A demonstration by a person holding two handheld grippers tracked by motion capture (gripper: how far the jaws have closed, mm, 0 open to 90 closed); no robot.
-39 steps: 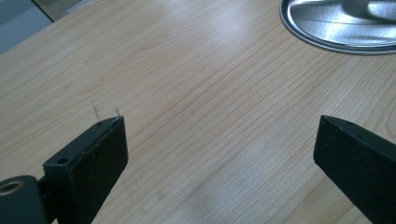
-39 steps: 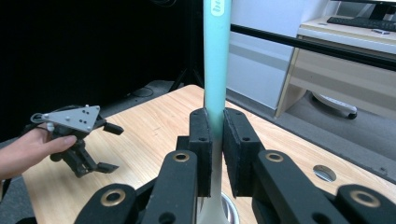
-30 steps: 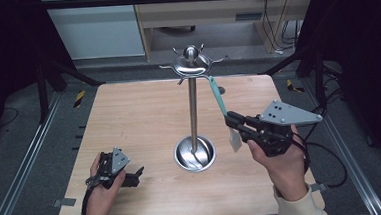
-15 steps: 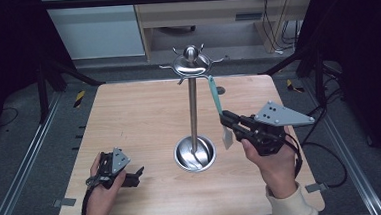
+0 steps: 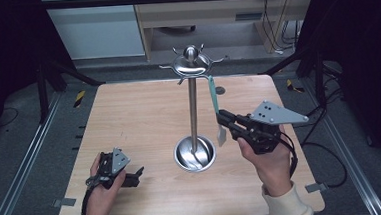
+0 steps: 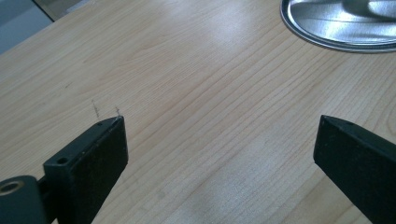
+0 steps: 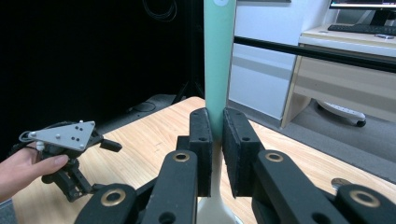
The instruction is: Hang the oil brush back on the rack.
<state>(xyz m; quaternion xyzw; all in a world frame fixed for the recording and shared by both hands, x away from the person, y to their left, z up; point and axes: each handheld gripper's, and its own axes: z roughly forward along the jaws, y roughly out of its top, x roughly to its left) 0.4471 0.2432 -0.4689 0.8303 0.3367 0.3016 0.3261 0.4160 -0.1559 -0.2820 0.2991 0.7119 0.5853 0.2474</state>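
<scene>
Right tongs (image 7: 212,135) clamp the mint spatula (image 7: 217,60); left tongs (image 6: 219,154) gape.

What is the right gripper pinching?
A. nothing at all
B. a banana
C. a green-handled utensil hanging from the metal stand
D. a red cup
C: in the right gripper view the right gripper has its jaws shut on the utensil's green handle, and the high view shows that utensil hanging from the top of the metal stand.
</scene>
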